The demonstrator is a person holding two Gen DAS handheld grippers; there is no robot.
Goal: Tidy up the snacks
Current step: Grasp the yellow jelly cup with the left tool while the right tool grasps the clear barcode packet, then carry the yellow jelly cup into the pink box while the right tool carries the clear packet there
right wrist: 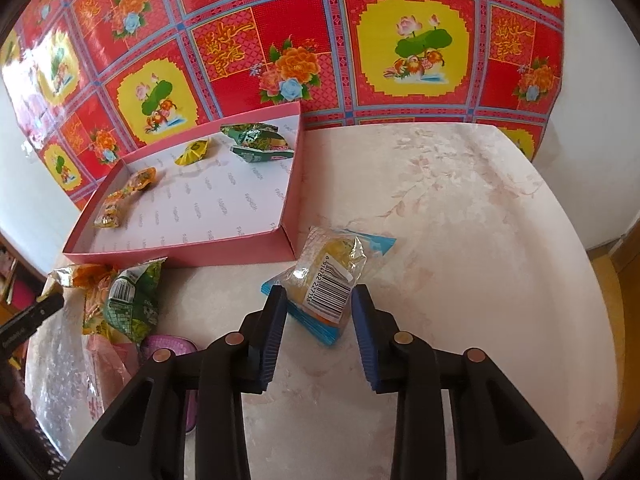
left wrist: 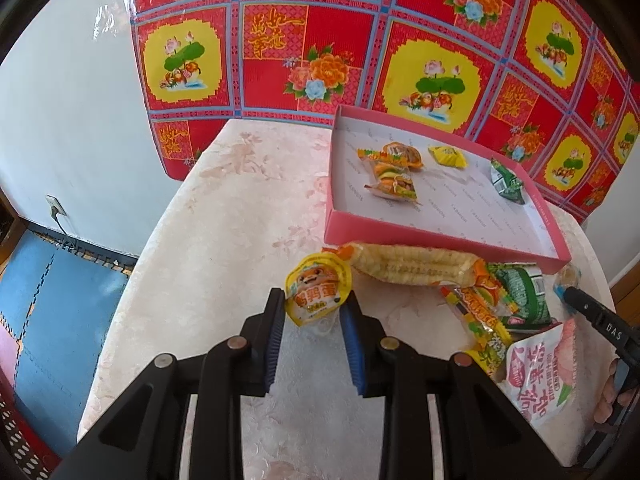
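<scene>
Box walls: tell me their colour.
Pink outside, on the box; clearest in the right wrist view.

I saw the pale counter carrying a pink tray, loose snack packets, and perhaps a purple dish.

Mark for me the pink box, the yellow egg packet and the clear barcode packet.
pink box (left wrist: 432,238): left wrist view, near side wall.
yellow egg packet (left wrist: 318,286): left wrist view, printed front, between the fingers.
clear barcode packet (right wrist: 334,276): right wrist view, wrapper just above the barcode.
</scene>
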